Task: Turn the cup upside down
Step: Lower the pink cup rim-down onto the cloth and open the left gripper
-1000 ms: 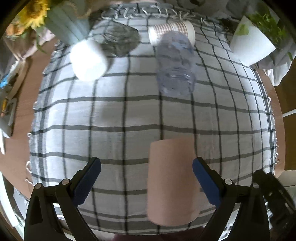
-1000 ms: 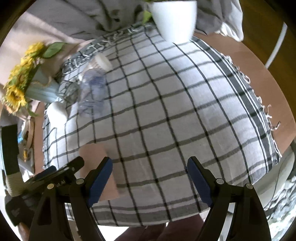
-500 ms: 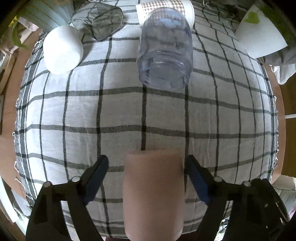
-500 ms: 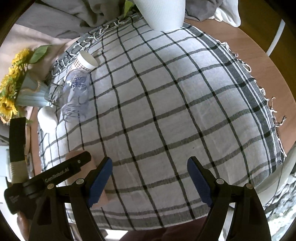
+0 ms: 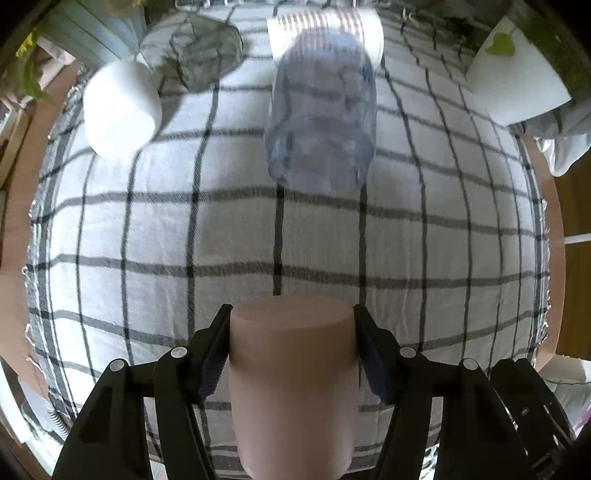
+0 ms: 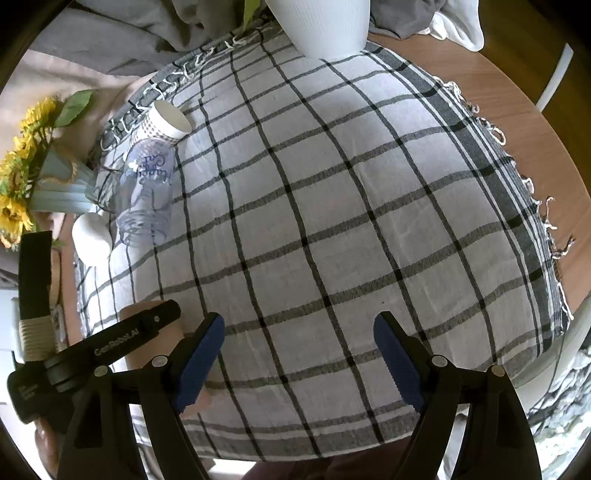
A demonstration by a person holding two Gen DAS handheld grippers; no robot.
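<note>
A pale pink cup [image 5: 293,384] stands near the front edge of the checked cloth with its flat closed end facing up. My left gripper [image 5: 291,350] is shut on it, one blue pad on each side of its upper wall. In the right wrist view the cup [image 6: 162,343] shows partly behind the left gripper's black arm [image 6: 110,347]. My right gripper [image 6: 299,358] is open and empty, above the cloth to the right of the cup.
A clear bluish cup [image 5: 321,122], a patterned paper cup [image 5: 325,29], a dark glass [image 5: 207,55] and a white cup [image 5: 118,110] stand at the far side. A white plant pot [image 5: 517,81] stands far right; a sunflower vase [image 6: 40,177] far left. The wooden table edge [image 6: 517,96] shows beyond the cloth.
My left gripper has moved forward around the pink cup and closed on it. My right gripper has stayed open and has shifted only slightly.
</note>
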